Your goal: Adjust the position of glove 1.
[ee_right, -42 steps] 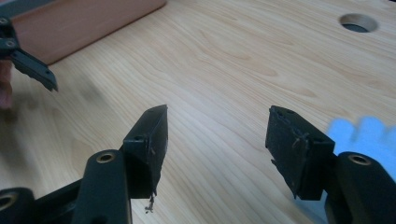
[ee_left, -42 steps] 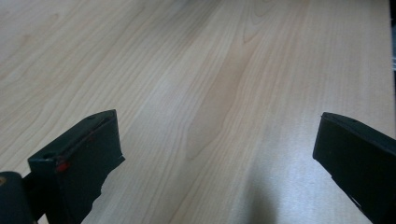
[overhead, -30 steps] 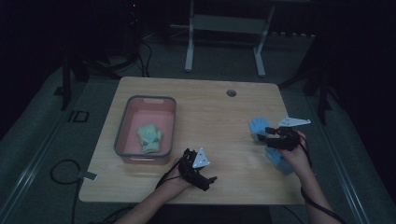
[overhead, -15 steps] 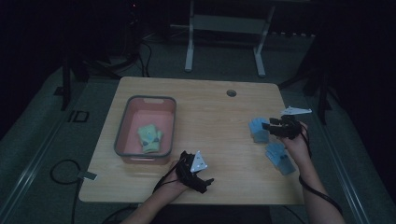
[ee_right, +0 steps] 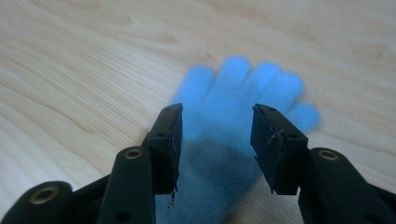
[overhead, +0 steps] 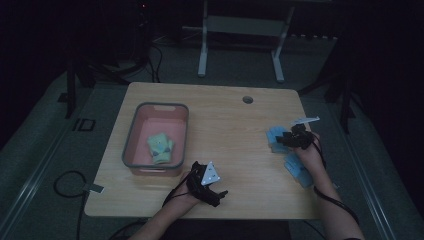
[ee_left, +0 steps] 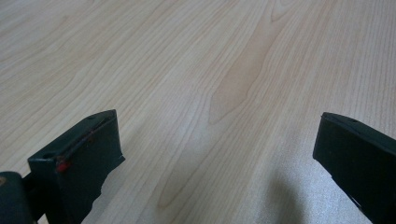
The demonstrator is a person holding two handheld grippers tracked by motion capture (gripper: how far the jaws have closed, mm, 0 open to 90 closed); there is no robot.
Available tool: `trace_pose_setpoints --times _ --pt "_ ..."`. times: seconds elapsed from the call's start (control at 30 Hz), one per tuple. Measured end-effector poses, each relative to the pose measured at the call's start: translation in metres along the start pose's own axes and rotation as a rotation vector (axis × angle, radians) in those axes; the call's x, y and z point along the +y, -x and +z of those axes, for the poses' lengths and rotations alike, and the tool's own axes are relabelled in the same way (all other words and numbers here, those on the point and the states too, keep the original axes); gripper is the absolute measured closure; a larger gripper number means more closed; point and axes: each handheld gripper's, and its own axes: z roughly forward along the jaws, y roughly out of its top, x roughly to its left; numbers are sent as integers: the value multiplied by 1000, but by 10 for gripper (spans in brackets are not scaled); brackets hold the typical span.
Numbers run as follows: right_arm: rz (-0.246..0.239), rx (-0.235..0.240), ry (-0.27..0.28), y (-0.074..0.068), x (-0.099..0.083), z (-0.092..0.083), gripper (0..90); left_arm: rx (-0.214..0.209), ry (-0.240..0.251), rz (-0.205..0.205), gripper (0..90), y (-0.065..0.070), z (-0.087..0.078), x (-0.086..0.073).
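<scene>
Blue glove [overhead: 276,138] lies flat on the worktop [overhead: 230,125] in the high view, just beneath the tips of the right claw [overhead: 286,140], which a hand holds low over it near the worktop's right edge. A second blue glove [overhead: 299,170] lies just behind that claw, under the person's wrist and forearm. Far off to the claw's left sits a pink bin [overhead: 134,145] with a grey rim, and a pale green glove [overhead: 160,147] lies inside it. The left claw [overhead: 216,192] rests near the worktop's front edge, just right of the bin's near corner and well apart from both blue gloves.

From the left gripper view, the left claw [ee_left: 215,154] stands wide, one jaw at each side of the frame, with bare wood grain between them.

From the right gripper view, the right claw [ee_right: 217,140] is half open and has just been closing. The blue glove [ee_right: 233,112] lies directly ahead of and under it, cuff end toward the claw and fingers spread away from it. The glove's palm sits in the gap between the jaws, and the pads do not yet press on it. Whether the jaw tips touch the fabric cannot be told.
</scene>
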Motion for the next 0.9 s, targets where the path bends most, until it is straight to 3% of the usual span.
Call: trace_pose_setpoints --times 0.23,0.27,0.3,0.37,0.57,0.77,0.9 --pt "-41 -23 -33 -3 -3 7 641 3 11 5 13 -1 -1 -1" --pt "-41 -23 -33 -3 -3 7 641 3 11 5 14 -1 -1 -1" --pt "-37 -20 -40 -4 -2 7 724 1 12 7 13 -1 -1 -1" --pt "-36 -24 -48 -7 -1 7 775 -1 12 6 14 0 -1 -1" --pt "-17 -43 -74 -11 4 6 821 6 13 11 14 0 -1 -2" --pt "-1 -15 -43 -18 13 -9 832 2 16 7 13 -1 -1 -2" --pt "-3 -9 -3 -33 23 -24 834 3 20 7 13 -3 -2 -2"
